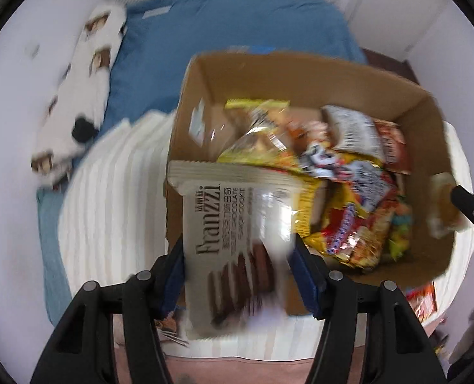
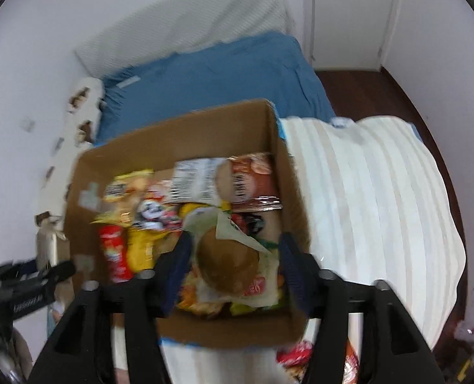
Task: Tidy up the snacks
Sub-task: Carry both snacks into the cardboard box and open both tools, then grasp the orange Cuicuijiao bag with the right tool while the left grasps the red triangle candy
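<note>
A cardboard box (image 1: 301, 60) holding several snack bags stands on a white striped blanket. My left gripper (image 1: 238, 268) points down over the box's near left corner and is shut on a beige Franzzi chocolate cookie pack (image 1: 233, 224), one blue pad on each side of it. In the right wrist view the box (image 2: 179, 121) lies below my right gripper (image 2: 237, 256), which is open. A bun in a clear wrapper (image 2: 227, 262) sits between its fingers with a gap on both sides, resting on the other bags. Yellow and red bags (image 2: 134, 243) fill the box's left side.
The striped blanket (image 2: 374, 198) covers a bed with a blue sheet (image 2: 211, 70). A white plush with brown patches (image 1: 86, 73) lies along the wall. More snack packs (image 2: 294, 355) lie on the blanket near the box's front corner. Dark floor (image 2: 349, 89) lies beyond the bed.
</note>
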Available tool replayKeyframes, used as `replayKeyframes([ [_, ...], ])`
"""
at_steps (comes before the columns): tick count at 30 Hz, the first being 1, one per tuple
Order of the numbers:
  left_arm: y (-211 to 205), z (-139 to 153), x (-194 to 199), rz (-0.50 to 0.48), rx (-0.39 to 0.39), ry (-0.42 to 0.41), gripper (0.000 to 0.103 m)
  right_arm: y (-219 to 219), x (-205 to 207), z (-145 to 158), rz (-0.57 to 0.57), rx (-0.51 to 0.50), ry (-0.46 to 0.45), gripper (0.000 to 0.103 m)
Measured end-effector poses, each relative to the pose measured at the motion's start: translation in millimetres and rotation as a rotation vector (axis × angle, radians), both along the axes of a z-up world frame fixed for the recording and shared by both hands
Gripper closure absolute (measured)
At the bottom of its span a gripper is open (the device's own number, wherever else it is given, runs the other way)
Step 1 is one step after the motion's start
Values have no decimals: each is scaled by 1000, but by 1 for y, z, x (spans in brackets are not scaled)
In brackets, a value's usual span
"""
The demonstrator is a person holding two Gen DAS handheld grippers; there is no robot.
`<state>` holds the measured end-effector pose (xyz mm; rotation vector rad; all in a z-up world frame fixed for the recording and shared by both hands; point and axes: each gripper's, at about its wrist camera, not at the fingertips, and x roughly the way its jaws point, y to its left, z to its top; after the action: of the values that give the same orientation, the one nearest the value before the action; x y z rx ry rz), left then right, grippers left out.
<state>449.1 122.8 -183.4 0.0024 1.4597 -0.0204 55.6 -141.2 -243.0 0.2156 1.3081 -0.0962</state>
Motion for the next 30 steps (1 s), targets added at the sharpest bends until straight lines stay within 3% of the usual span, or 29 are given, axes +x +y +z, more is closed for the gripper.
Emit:
replayKeyframes([
  [1,1,-4,0,5,-5,12,27,-2,7,-7,2,-14,13,6],
  [2,3,-10,3,15,-12,19,16,-3,12,-11,2,-31,23,6],
  [3,3,-9,3,18,-18,17,13,-2,13,-15,0,-36,32,6],
  [16,-9,-6,12,0,-119,32,12,14,6,-38,67,-8,122,6],
  [30,-16,21,-34,-40,-125,-59,12,28,-35,-24,114,-5,130,6],
])
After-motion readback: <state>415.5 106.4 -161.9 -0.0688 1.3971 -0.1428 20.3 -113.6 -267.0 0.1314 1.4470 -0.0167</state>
